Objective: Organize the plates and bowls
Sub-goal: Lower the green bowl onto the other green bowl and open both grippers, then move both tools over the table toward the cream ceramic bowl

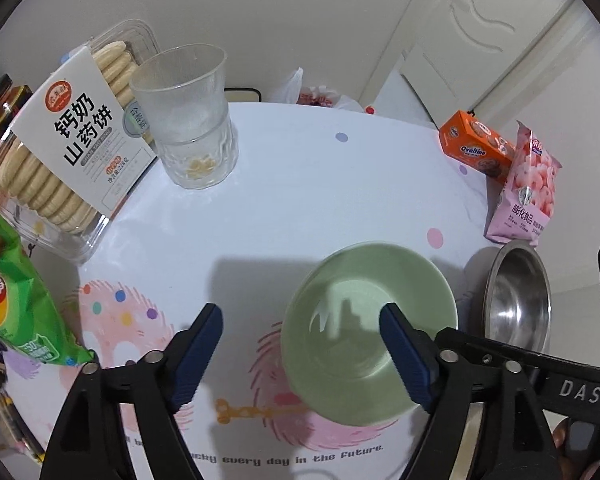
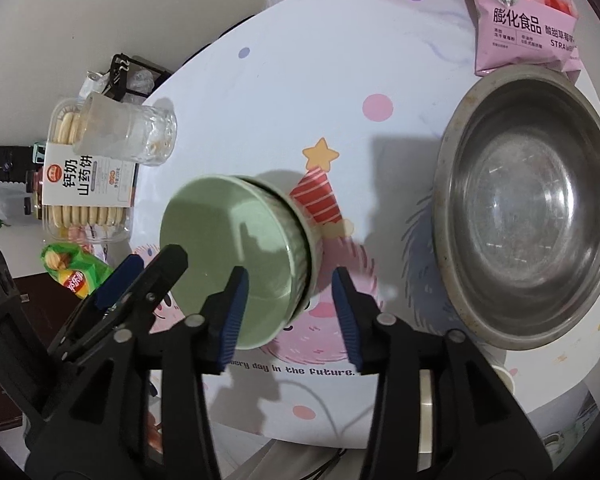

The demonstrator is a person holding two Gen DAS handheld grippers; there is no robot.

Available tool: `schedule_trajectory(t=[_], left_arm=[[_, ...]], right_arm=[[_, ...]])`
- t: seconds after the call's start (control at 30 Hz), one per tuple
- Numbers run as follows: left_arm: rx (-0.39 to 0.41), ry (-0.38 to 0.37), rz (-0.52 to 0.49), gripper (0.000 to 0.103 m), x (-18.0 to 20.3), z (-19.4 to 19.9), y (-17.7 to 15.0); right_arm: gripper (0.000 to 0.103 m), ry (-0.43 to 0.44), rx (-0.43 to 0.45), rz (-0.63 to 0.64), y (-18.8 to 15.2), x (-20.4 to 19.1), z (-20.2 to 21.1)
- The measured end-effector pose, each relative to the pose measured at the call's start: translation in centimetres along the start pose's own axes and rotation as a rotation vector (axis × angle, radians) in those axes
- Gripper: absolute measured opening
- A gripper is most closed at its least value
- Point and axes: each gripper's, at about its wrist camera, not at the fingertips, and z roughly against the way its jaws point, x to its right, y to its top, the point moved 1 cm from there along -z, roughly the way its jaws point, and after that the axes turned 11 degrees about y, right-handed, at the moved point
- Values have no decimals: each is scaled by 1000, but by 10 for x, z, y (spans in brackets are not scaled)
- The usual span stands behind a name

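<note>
A stack of two green bowls (image 1: 364, 320) (image 2: 228, 252) stands on the patterned tablecloth. My left gripper (image 1: 300, 352) is open, with its right finger over the bowl's inside and its left finger outside to the left. My right gripper (image 2: 290, 312) is open and straddles the stack's right rim, left finger over the inside, right finger outside. A steel bowl (image 1: 518, 300) (image 2: 528, 212) sits to the right of the green stack. The left gripper also shows in the right wrist view (image 2: 132, 280), at the stack's left side.
A glass tumbler (image 1: 192, 120) (image 2: 128, 132) and a clear biscuit box (image 1: 60, 148) (image 2: 86, 184) stand at the left. A green chip bag (image 1: 16, 292) (image 2: 74, 272) lies at the left edge. An orange Ovaltine box (image 1: 474, 148) and pink snack bag (image 1: 528, 188) (image 2: 524, 12) sit far right.
</note>
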Motion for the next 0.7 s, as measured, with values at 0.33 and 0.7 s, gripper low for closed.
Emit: schedule_trajectory(t=[0.33,0.7], left_arm=[[20,68,-22,103,-19,22,-18],[60,32,-99,103,4,54,-49]], right_arm=[[103,-12,49,27,-12,-3,28],[103,-61,126,145,-44,-27,70]])
